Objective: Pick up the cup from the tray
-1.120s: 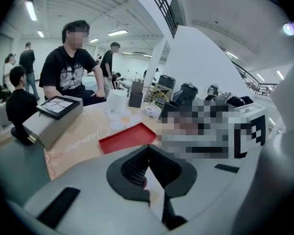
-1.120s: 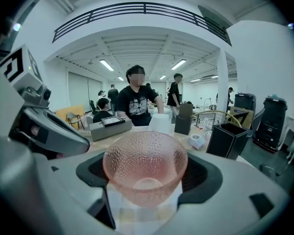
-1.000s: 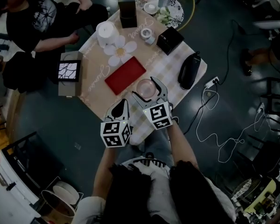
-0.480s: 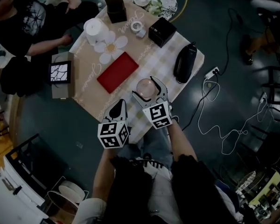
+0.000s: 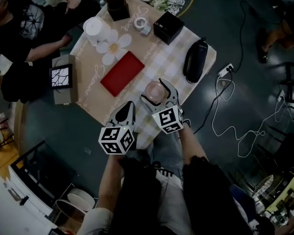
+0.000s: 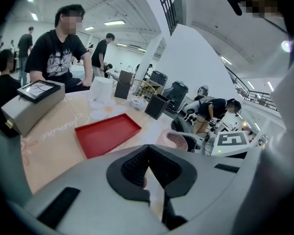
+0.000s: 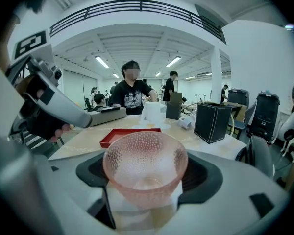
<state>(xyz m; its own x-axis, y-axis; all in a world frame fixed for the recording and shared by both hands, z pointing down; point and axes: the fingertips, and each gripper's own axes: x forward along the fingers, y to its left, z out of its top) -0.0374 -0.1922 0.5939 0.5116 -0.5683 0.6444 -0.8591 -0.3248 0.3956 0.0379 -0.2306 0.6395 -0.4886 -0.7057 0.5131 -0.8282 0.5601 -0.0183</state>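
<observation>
A pink dimpled glass cup [image 5: 153,89] [image 7: 144,164] sits between the jaws of my right gripper [image 5: 155,91] [image 7: 144,182], which is shut on it. It is over the checked cloth near the table's front edge, to the right of the red tray [image 5: 122,73] [image 7: 128,135] [image 6: 107,133]. The tray holds nothing. Whether the cup touches the table I cannot tell. My left gripper [image 5: 128,108] [image 6: 148,169] is shut on nothing, just left of the right one at the table's near edge.
A black speaker [image 5: 195,60] lies right of the cup. A black box [image 5: 166,27], a white roll [image 5: 94,27], a flower mat [image 5: 112,47] and a tape roll [image 5: 139,22] stand beyond the tray. A grey box [image 5: 62,77] and a seated person [image 5: 24,23] are at left.
The head view has drifted a little over the table. Both grippers stay in place, the right one still holding the cup.
</observation>
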